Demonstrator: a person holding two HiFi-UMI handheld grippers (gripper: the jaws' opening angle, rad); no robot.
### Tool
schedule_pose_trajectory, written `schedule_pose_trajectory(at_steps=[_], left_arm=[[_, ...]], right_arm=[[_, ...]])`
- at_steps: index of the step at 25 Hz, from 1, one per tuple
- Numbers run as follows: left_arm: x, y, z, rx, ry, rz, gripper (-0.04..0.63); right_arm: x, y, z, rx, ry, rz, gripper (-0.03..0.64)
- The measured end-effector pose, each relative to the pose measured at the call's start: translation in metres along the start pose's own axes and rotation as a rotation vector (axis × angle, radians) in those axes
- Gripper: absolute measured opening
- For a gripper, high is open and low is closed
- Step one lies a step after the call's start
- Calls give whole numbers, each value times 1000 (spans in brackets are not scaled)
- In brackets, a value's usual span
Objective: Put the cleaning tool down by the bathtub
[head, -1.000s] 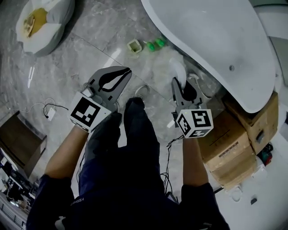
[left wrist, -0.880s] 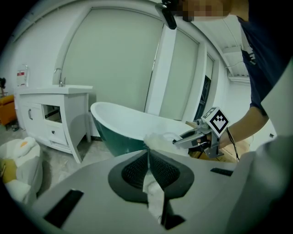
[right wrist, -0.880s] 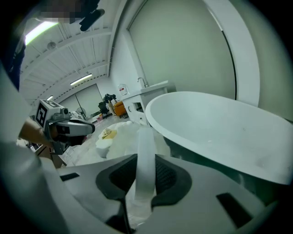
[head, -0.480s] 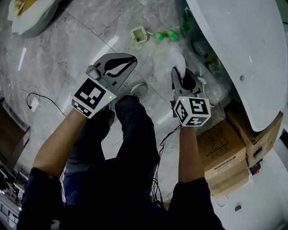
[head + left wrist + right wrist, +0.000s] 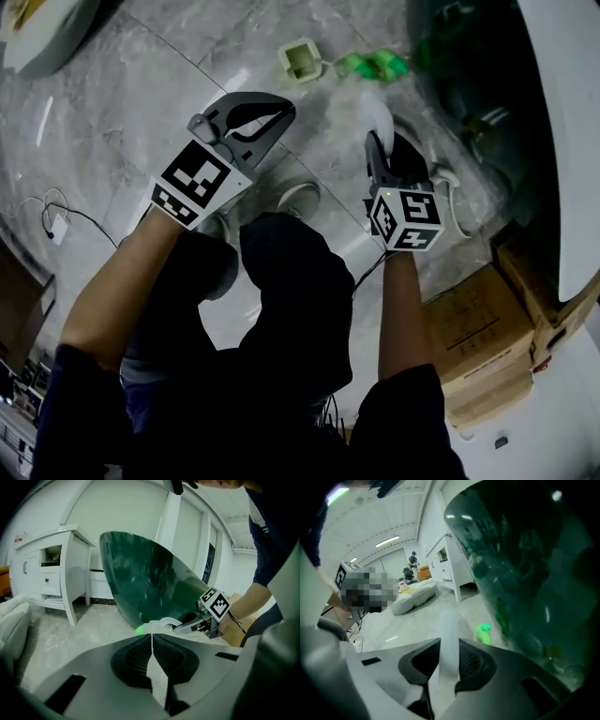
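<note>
Cardboard boxes (image 5: 473, 328) are sitting on the marble floor (image 5: 122, 112) beside the dark green bathtub (image 5: 478, 84). Green items (image 5: 370, 64) and a small square container (image 5: 300, 58) are lying nearby. The right hand-held gripper (image 5: 386, 155) is clamping a pale white cleaning tool (image 5: 449, 634), possibly by its handle, close beside the bathtub. The left hand-held gripper (image 5: 281, 112) is hanging closed and empty.

Grey marble floor (image 5: 141, 94) — small square container (image 5: 301, 58), green objects (image 5: 387, 65) beside the bathtub (image 5: 487, 75), cardboard boxes (image 5: 469, 328), white cable (image 5: 53, 228)
</note>
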State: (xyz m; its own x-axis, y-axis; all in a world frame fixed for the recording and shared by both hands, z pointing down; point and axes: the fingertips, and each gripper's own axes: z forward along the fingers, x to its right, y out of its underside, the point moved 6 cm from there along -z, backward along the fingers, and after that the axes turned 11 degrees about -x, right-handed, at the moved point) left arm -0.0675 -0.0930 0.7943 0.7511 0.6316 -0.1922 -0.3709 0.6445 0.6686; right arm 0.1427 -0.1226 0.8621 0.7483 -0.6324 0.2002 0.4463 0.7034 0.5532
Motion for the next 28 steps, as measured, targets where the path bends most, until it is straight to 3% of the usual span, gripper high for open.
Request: schedule_pose_trajectory(at_steps=[11, 28], left_arm=[[-13, 59, 94, -14, 22, 13, 37], [-25, 133, 151, -81, 43, 16, 37]], right_arm=[[27, 68, 102, -53, 22, -40, 94], [41, 155, 189, -176, 101, -83, 94]])
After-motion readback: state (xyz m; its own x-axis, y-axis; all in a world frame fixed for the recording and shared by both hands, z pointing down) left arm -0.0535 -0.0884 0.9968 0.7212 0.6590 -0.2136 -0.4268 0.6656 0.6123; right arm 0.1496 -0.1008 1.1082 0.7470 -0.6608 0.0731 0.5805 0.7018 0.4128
